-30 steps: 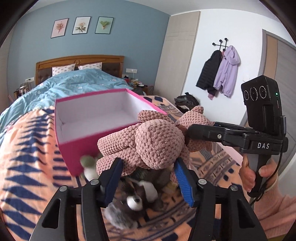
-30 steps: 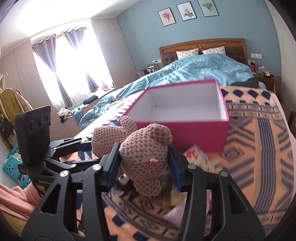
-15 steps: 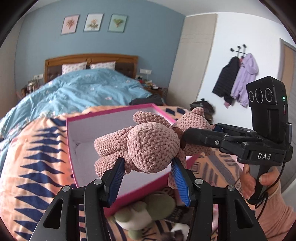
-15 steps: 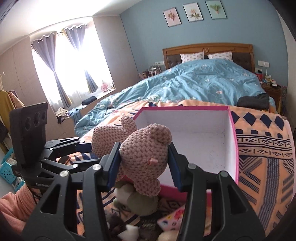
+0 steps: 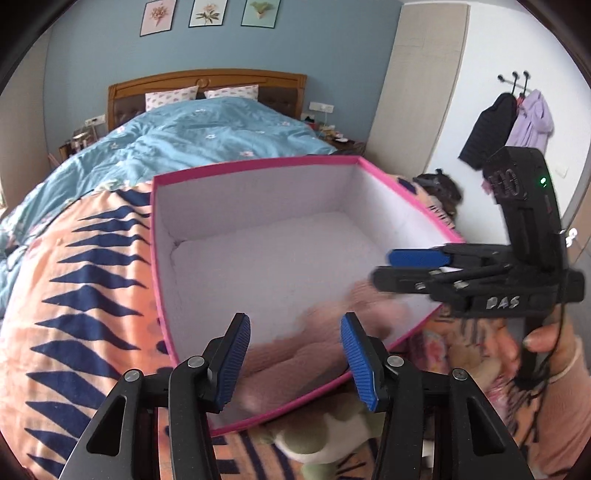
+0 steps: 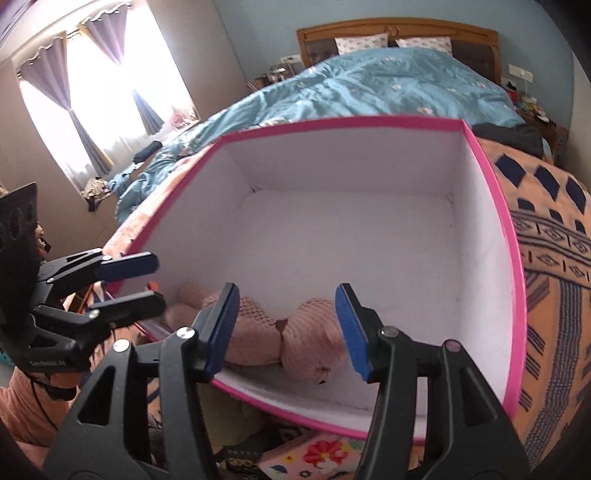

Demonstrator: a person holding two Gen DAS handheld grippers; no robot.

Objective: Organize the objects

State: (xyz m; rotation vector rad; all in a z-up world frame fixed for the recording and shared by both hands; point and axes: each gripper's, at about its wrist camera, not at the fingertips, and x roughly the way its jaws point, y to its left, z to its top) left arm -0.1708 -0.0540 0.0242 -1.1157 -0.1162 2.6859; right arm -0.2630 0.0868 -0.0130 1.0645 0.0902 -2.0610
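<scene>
- One patterned orange blanket (image 5: 85,280) with dark blue marks covers the near part of the bed; one blue duvet (image 5: 207,133) lies on the far part, with two pillows (image 5: 171,99) against one wooden headboard (image 5: 207,79).
- Three framed pictures (image 5: 208,14) hang in a row on the blue far wall.
- One pink box (image 5: 157,236), white inside, stands open on the blanket in the middle of both views.
- One pink knitted plush toy (image 6: 255,332) lies inside the box against its near wall, blurred in the left wrist view; no other thing shows in the box.
- Left tongs (image 5: 295,363): the two blue pads stand apart above the box's near rim, the jaws easing inward, with the toy below and beyond them and neither pad pressing on it.
- Right tongs (image 6: 286,330): the jaws are spreading, the toy lying between and beyond the pads, free of both.
- One green and white soft toy (image 5: 325,439) lies on the blanket just outside the box's near wall, beside one flowered pink item (image 6: 314,458).
- One hand (image 5: 554,354) in a pink sleeve holds the right tongs' handle.
- Two jackets (image 5: 509,122), one dark and one lilac, hang on the right wall.
</scene>
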